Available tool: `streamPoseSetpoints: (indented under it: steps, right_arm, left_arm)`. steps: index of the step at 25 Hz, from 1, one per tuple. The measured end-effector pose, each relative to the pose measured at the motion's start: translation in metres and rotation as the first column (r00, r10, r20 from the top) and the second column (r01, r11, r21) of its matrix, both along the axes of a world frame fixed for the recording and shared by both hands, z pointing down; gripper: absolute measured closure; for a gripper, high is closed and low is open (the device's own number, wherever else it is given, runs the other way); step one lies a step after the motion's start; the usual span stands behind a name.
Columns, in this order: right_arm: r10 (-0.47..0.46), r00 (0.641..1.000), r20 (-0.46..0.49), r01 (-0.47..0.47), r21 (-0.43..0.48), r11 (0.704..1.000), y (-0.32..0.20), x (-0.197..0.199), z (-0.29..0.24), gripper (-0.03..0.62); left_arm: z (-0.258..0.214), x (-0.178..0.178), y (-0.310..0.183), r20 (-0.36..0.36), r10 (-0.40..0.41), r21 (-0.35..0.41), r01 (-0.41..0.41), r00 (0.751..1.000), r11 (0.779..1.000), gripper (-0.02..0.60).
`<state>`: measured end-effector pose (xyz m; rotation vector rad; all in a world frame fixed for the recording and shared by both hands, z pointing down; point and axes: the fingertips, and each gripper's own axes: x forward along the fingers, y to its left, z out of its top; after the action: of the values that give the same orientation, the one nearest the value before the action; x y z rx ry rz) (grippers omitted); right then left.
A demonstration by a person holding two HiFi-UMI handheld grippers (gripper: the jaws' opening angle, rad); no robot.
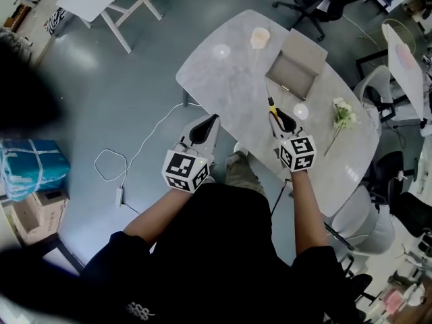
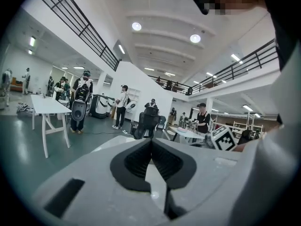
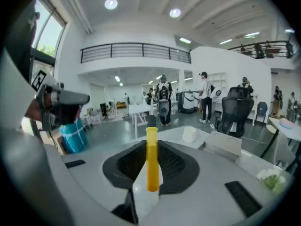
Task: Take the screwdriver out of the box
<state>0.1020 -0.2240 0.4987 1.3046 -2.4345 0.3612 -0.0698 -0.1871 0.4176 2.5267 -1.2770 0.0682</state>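
Nearest the person, the left gripper (image 1: 213, 119) hangs by the near edge of the desk (image 1: 229, 79). Its jaws are pressed together on nothing, and its own view shows the 2 pads meeting with no gap.

Level with it, the right gripper (image 1: 277, 115) has its jaws pinching the screwdriver (image 1: 272, 104) by the yellow handle. The handle runs lengthwise between the ribbed pads, with the butt toward the camera and the dark end pointing ahead. So the screwdriver is out of the box (image 1: 300, 51) and held in the air over the near part of the desk, with the open box just beyond its tip. The taking-out looks done.

I see 3 risks from here:

1. The handle looks smooth and round and is held only by 2 pads along its length. A quick swing or a roll of the wrist could let it slide out endwise or pivot in the pinch.
2. The grip sits near the desk's edge. If the screwdriver drops here it could roll off onto the floor (image 1: 135, 100).
3. The tip points at the box, and the cup (image 1: 260, 38) stands farther back, near the box. A forward push could jab the box wall and shove it toward the cup.

The flowers (image 1: 343, 115) lie off to the right, well apart, and look safe.
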Motion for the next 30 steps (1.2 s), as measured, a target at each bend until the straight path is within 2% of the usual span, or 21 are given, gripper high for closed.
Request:
streamPoseSetpoints:
  steps: [3,6,10,16,22,27,30]
  right_arm:
    - [0.085,0.986,0.147,-0.101,0.105,0.989,0.043,-0.028,-0.058,0.517]
    - [0.153,0.969,0.192,-0.188,0.18,0.966,0.08,-0.046,-0.101,0.517]
    - [0.212,0.959,0.189,-0.25,0.212,0.945,0.119,-0.057,-0.126,0.517]
    - [0.276,0.946,0.173,-0.31,0.22,0.925,0.154,-0.063,-0.133,0.517]
    - [0.279,0.948,0.153,-0.309,0.237,0.921,0.168,-0.073,-0.135,0.517]
    - [0.283,0.947,0.151,-0.312,0.225,0.923,0.17,-0.073,-0.131,0.517]
    - [0.275,0.95,0.15,-0.303,0.219,0.927,0.167,-0.076,-0.126,0.517]
  left_arm:
    - [-0.008,-0.02,0.022,-0.007,-0.016,0.015,0.016,1.0,1.0,0.566]
    - [-0.014,-0.035,0.045,-0.03,-0.029,0.025,0.03,0.999,0.999,0.566]
    - [-0.023,-0.04,0.071,-0.045,-0.018,0.057,0.02,0.999,0.998,0.566]
    - [-0.036,-0.031,0.096,-0.073,0.013,0.103,-0.006,0.997,0.995,0.566]
    - [-0.041,-0.038,0.103,-0.083,-0.002,0.122,0.012,0.997,0.992,0.566]
    - [-0.045,-0.039,0.106,-0.125,0.004,0.123,0.011,0.992,0.992,0.566]
    - [-0.042,-0.036,0.102,-0.106,0.009,0.119,0.003,0.994,0.993,0.566]
